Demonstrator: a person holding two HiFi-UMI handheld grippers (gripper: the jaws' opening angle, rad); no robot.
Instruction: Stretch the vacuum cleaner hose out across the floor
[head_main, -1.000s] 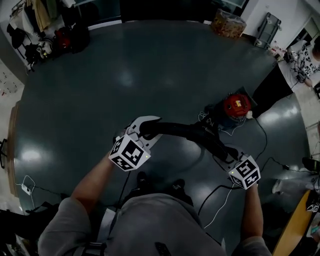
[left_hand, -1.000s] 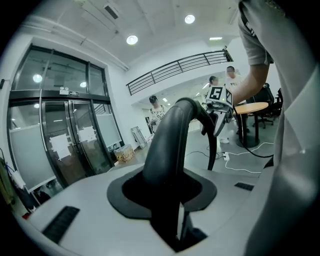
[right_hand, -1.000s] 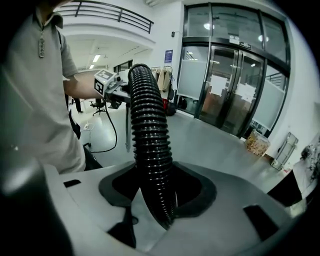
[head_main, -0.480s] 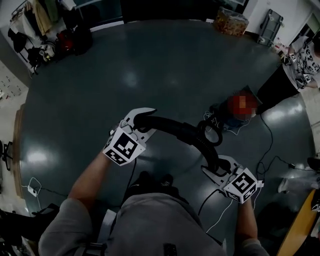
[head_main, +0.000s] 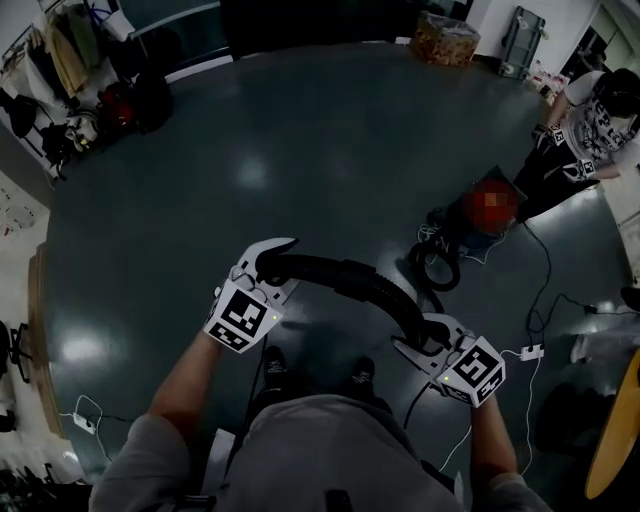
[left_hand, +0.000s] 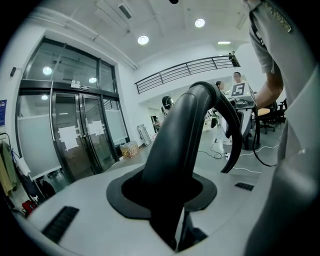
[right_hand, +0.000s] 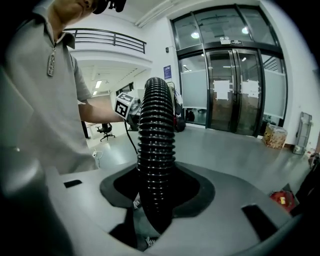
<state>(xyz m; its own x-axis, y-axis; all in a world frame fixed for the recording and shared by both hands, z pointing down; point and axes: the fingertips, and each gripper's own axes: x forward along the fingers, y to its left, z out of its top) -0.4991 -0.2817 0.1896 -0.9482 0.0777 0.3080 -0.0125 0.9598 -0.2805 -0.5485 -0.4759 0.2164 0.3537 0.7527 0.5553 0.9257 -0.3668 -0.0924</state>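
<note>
The left claw (head_main: 268, 262) is clenched on the smooth, curved end piece (left_hand: 185, 135) of the vacuum cleaner hose (head_main: 340, 272), which rises straight out from between its jaws in the left gripper view. The right claw (head_main: 424, 342) is clenched on the ribbed section (right_hand: 156, 140) of the same hose, and the black corrugated tube fills the gap between its jaws in the right gripper view.

In the head view the hose hangs in the air between the two claws. It arches from the left claw, rightward and nearer, down to the right claw, above the dark, glossy floor (head_main: 300, 150). Beyond the right claw, the rest of the hose lies in a loose coil (head_main: 440, 265) on the floor. This coil sits just beside the red-topped vacuum cleaner (head_main: 488, 215), which stands far and to the right of both claws.

A thin cable runs along the floor on the right, and a white power strip (head_main: 527, 352) lies near the right claw. Another person (head_main: 585, 125) is at the far right edge, close to the vacuum cleaner. Tall glass doors (right_hand: 235, 90) stand behind the ribbed hose in the right gripper view.
</note>
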